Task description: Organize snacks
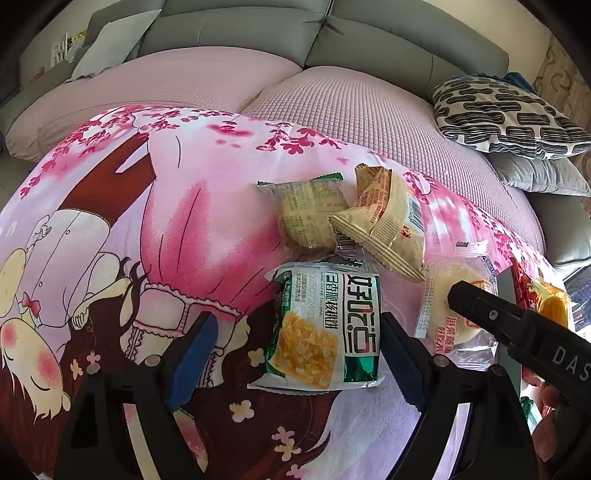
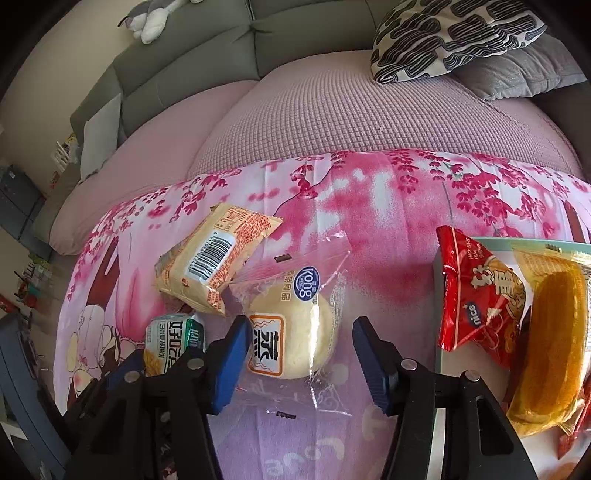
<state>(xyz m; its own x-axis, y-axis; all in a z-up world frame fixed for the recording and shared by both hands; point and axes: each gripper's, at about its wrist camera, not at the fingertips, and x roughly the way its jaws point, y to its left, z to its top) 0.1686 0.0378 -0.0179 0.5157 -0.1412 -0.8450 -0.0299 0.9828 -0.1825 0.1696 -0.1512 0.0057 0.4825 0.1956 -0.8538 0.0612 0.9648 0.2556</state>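
Note:
A green and white snack packet (image 1: 325,325) lies on the pink printed cloth (image 1: 184,229) between the fingers of my left gripper (image 1: 297,325). The right pad is at its edge and the left pad stands clear, so the gripper is open. A pale round bun in clear wrap (image 2: 291,332) sits between the fingers of my right gripper (image 2: 303,323). Its left pad is against the label, while a gap remains at the right pad. A beige packet (image 2: 218,266) leans just behind the bun. A red packet (image 2: 476,295) and an orange cake packet (image 2: 557,339) rest in a grey tray (image 2: 437,280) to the right.
Another clear, green-edged packet (image 1: 306,214) lies behind the green one. Beyond the cloth are a pink sofa cover (image 2: 332,110), a black-and-white cushion (image 2: 450,33) on a grey one, and a plush toy (image 2: 155,18) on the sofa back.

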